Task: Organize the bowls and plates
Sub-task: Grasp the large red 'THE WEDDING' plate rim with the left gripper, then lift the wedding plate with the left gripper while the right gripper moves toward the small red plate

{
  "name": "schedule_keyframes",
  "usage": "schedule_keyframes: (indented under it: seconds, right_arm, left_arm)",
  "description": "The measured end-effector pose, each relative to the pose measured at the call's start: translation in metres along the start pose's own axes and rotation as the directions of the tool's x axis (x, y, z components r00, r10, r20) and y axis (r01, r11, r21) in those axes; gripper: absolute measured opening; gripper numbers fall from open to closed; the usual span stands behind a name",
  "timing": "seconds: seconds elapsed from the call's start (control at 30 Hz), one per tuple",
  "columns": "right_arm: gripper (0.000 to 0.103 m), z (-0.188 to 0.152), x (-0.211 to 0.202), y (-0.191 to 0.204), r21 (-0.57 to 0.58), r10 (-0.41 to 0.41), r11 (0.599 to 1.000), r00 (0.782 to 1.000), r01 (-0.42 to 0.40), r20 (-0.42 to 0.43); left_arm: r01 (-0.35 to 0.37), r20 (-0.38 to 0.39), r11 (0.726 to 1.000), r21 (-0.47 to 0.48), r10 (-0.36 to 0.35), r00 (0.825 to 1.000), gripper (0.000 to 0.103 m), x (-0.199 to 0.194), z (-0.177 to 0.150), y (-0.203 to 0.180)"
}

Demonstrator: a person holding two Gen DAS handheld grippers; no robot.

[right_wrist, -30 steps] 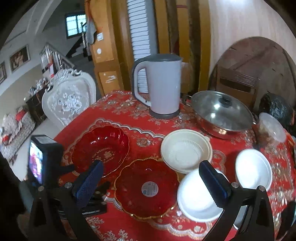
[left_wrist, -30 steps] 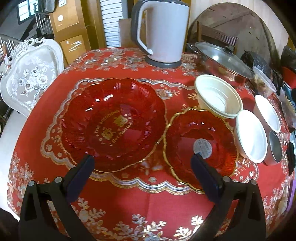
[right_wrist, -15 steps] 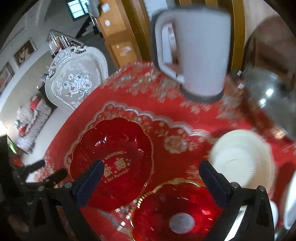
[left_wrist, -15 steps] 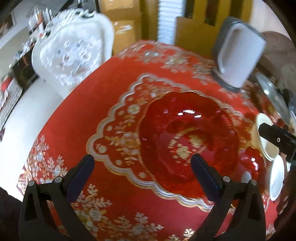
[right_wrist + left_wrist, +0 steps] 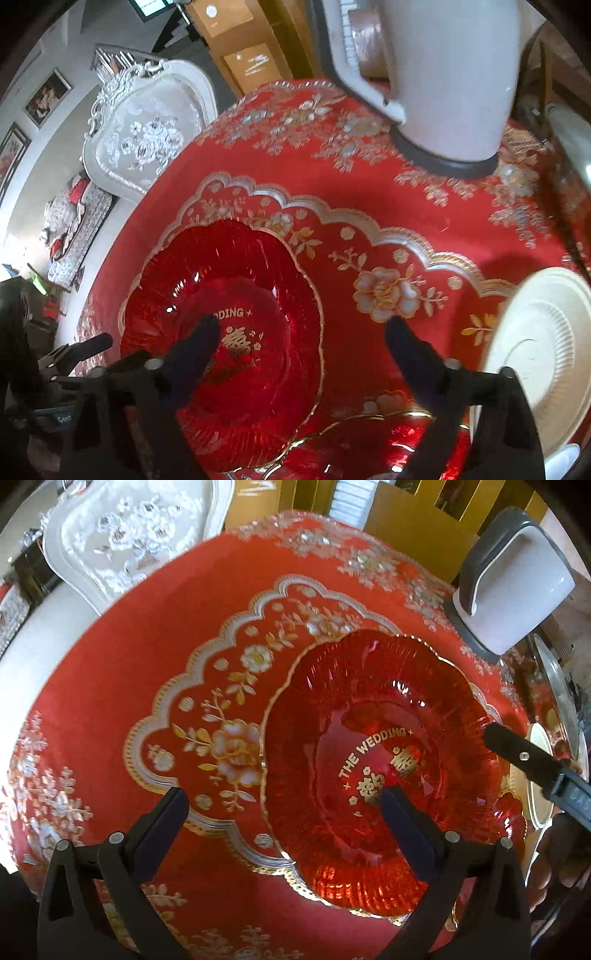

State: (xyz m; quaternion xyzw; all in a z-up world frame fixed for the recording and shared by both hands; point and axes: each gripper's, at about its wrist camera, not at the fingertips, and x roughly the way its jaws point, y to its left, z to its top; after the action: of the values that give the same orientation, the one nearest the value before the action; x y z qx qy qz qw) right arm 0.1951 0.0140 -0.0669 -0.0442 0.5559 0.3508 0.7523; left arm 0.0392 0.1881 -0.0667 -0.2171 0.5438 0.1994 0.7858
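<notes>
Red tablecloth with gold and silver flower embroidery (image 5: 122, 686) covers the round table; a white ornate chair back (image 5: 129, 535) stands past its far left edge. My left gripper (image 5: 284, 812) is spread wide, empty, straddling the near-left rim of the large scalloped red glass plate with gold lettering (image 5: 369, 716), which lies flat on the cloth. Bare cloth lies open to the plate's left. My right gripper (image 5: 301, 341) is likewise wide apart and empty, straddling that plate's right rim (image 5: 229, 280). A smaller gold-rimmed red plate (image 5: 369, 439) touches or overlaps its near edge. White electric kettle (image 5: 443, 74) stands behind; a white ribbed bowl (image 5: 543, 354) sits at right.
</notes>
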Motion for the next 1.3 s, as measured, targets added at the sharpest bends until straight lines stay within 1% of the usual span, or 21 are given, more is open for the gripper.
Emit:
schedule_keyframes:
  seconds: [0.07,0.1,0.13,0.17,0.2,0.23,0.27,0.3,0.33,0.4,0.47,0.57,0.67,0.77,0.87,0.93,1.0,1.13,1.27,1.3]
  right_arm:
    - [0.059,-0.001,0.009,-0.002,0.007,-0.001,1.000,0.999,0.001,-0.033]
    - [0.053,-0.002,0.013,-0.003,0.012,0.000,1.000,0.999,0.001,-0.046]
    - [0.038,-0.003,0.016,-0.004,0.017,0.007,1.000,0.998,-0.006,-0.056]
    - [0.026,-0.003,0.018,-0.004,0.025,0.016,1.000,0.998,-0.014,-0.063]
    - [0.023,-0.004,0.020,-0.004,0.030,0.015,0.999,0.997,-0.013,-0.070]
    - [0.020,-0.005,0.021,-0.004,0.028,0.005,1.000,0.997,-0.003,-0.072]
    - [0.016,-0.006,0.022,-0.004,0.023,-0.004,1.000,0.997,0.006,-0.073]
    - [0.014,-0.007,0.022,-0.004,0.021,-0.011,1.000,0.997,0.012,-0.073]
    - [0.010,-0.008,0.022,-0.006,0.025,-0.010,1.000,0.997,0.012,-0.072]
    - [0.010,-0.010,0.020,-0.009,0.032,0.000,0.999,0.997,0.002,-0.073]
    - [0.010,-0.012,0.017,-0.006,0.015,-0.010,1.000,0.997,0.011,-0.074]
    - [0.008,-0.018,0.010,0.002,-0.009,-0.037,0.999,0.998,0.037,-0.051]
    - [0.008,-0.027,-0.004,0.014,-0.028,-0.032,0.999,0.999,0.031,-0.028]
    - [0.009,-0.038,-0.018,0.033,-0.072,-0.056,0.996,0.998,0.055,-0.002]
    - [0.010,-0.054,-0.032,0.047,-0.083,-0.048,0.995,0.999,0.049,0.014]
    - [0.011,-0.067,-0.039,0.058,-0.074,-0.043,0.996,0.999,0.044,0.017]
    - [0.012,-0.082,-0.046,0.070,-0.072,-0.030,0.997,0.999,0.031,0.018]
    - [0.014,-0.111,-0.049,0.094,-0.079,-0.032,0.996,0.999,0.033,0.015]
    - [0.015,-0.141,-0.041,0.108,-0.051,-0.007,0.999,1.000,0.006,-0.013]
    - [0.015,-0.148,-0.037,0.113,-0.051,-0.013,0.999,1.000,0.012,-0.022]
  left_arm:
    - [0.018,-0.016,1.000,0.004,-0.018,1.000,0.091,0.005,0.000,-0.003]
    - [0.018,-0.023,1.000,0.008,-0.018,1.000,0.089,0.007,0.000,-0.004]
    - [0.015,-0.032,1.000,0.018,-0.014,0.999,0.079,0.009,0.000,-0.006]
    - [0.012,-0.039,1.000,0.027,-0.011,0.999,0.068,0.012,0.001,-0.008]
    - [0.004,-0.054,0.999,0.038,-0.002,0.999,0.065,0.016,0.001,-0.010]
    - [0.002,-0.065,0.999,0.044,0.001,0.998,0.057,0.018,0.000,-0.012]
    - [0.011,-0.077,0.999,0.047,-0.007,0.997,0.045,0.021,0.000,-0.013]
    - [0.015,-0.085,0.999,0.049,-0.010,0.996,0.042,0.023,-0.001,-0.013]
    - [-0.001,-0.088,0.999,0.051,0.006,0.996,0.040,0.026,-0.001,-0.013]
    - [-0.016,-0.072,0.998,0.056,0.020,0.997,0.037,0.027,-0.001,-0.014]
    - [-0.032,-0.065,0.998,0.060,0.036,0.997,0.032,0.028,-0.001,-0.013]
    - [-0.013,-0.077,0.999,0.037,0.015,0.997,0.028,0.029,0.002,-0.006]
    - [-0.009,-0.073,1.000,0.024,0.011,0.997,0.028,0.024,0.004,0.004]
    - [-0.025,-0.040,0.999,0.025,0.026,0.999,0.028,0.008,0.003,0.011]
    - [-0.032,-0.008,0.999,0.033,0.033,0.999,0.028,-0.010,0.001,0.019]
    - [-0.029,-0.009,0.999,0.032,0.030,1.000,0.028,-0.019,-0.003,0.027]
    - [-0.042,0.005,0.998,0.038,0.042,0.999,0.028,-0.028,-0.010,0.034]
    - [-0.062,0.014,0.997,0.045,0.061,0.998,0.028,-0.041,-0.032,0.055]
    - [-0.080,0.006,0.996,0.044,0.079,0.997,0.029,-0.040,-0.053,0.074]
    - [-0.084,0.000,0.995,0.044,0.084,0.996,0.029,-0.038,-0.060,0.079]
